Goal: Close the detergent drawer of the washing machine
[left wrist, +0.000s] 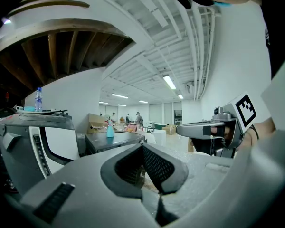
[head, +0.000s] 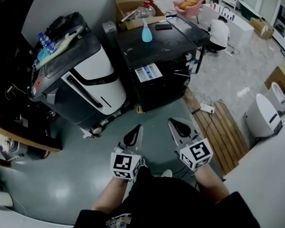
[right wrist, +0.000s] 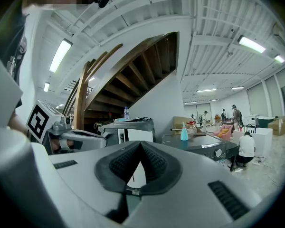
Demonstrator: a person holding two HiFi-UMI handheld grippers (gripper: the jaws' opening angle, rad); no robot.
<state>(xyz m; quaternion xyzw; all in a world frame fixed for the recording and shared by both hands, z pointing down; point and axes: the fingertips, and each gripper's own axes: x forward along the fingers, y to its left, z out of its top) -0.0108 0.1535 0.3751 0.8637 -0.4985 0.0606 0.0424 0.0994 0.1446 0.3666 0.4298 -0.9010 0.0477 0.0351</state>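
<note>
Left gripper (head: 136, 133) and right gripper (head: 176, 125): jaws together on both, nothing between them, held low and well apart from the washing machine (head: 156, 49). Detergent drawer (head: 148, 72) sticks out near the top of its front face, open. Likely risks: a narrow closed tip pushing off-centre could skew the drawer and jam it, or slip off its face. A hard shove may topple the blue bottle (head: 147, 32) on top. The power strip (head: 207, 109) on the floor is a trip hazard on approach.

The detergent drawer (head: 148, 72) is too small for detail.
</note>
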